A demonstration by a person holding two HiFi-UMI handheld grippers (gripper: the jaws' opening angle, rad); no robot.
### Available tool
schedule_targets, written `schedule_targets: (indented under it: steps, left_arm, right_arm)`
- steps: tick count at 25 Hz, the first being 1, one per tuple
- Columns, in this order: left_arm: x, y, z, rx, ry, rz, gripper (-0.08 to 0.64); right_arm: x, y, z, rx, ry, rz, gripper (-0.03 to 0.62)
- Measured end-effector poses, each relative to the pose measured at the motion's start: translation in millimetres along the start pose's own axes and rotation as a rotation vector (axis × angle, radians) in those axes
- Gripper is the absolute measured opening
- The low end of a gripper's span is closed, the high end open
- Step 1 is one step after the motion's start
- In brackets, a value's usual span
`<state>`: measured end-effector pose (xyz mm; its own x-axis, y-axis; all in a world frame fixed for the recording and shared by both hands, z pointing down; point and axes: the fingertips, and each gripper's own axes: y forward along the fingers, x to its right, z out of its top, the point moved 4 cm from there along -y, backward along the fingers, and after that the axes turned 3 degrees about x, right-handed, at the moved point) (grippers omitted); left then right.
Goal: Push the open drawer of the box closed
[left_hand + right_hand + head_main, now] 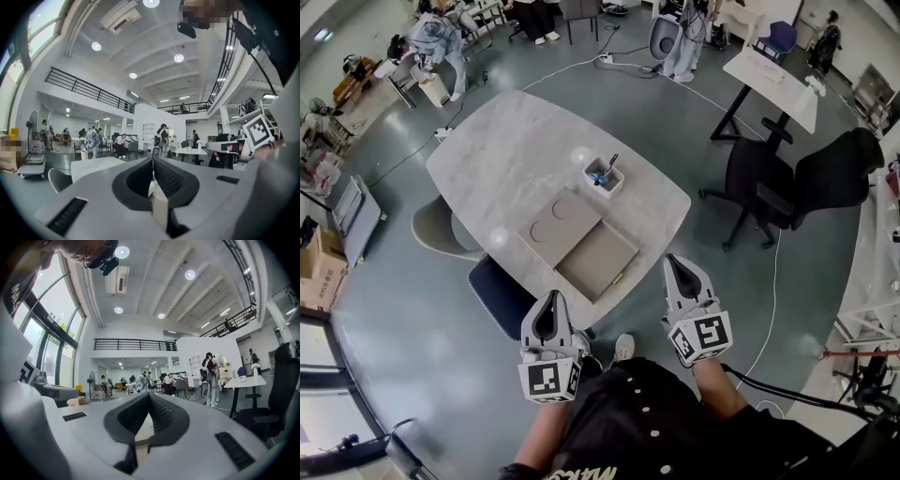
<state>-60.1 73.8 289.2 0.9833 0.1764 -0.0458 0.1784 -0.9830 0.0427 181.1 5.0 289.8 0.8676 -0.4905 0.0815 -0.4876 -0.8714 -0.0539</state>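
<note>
A flat tan box (564,221) lies on the marble table (516,159), its drawer (598,261) pulled out toward the near table edge. My left gripper (550,310) hangs below the table edge, in front of my body, jaws shut with nothing between them. My right gripper (678,273) sits just right of the drawer's front corner, off the table, also shut and empty. In the left gripper view the left gripper (152,161) points level across the room; in the right gripper view the right gripper (149,396) does the same. Neither shows the box.
A small white holder with a pen (605,175) stands beyond the box. A beige chair (433,228) and a dark blue chair (502,292) are tucked at the table's left near side. Black office chairs (811,183) stand to the right. People sit and stand at the far side of the room.
</note>
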Motion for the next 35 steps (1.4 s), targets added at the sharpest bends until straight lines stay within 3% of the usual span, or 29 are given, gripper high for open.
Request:
schedule_targets:
  steps: [9,12,16,21,27,35]
  left_arm:
    - [-24.2,14.0,6.1,0.01,-0.003,-0.023,0.018]
    - [-27.3,20.8,6.4,0.016,-0.013,-0.076,0.018]
    - [-26.5,20.9,2.2,0.013,-0.016,-0.15,0.019]
    - [-34.7,21.9,-28.6,-0.101,-0.033,-0.136,0.02]
    - [-28.2,25.3,-67.2,-0.169,-0.063,-0.234,0.019]
    - [-18.5,26.7,-105.1,-0.245,-0.11,-0.272,0.02]
  right_arm:
    - [-7.9,24.1,-1.8,0.002,0.09,-0.005,-0.003]
    - [-10.3,32.1,-12.9,-0.025,0.136,-0.004,-0.002]
    - [-10.4,38.0,-38.8,-0.075,0.269,-0.032,-0.002]
    - [5.0,42.0,-86.8,-0.164,0.412,-0.114,-0.003]
    - [14.1,50.2,-183.3,-0.269,0.823,-0.144,-0.003]
    - [5.9,40.7,-272.9,-0.395,0.981,-0.21,-0.002]
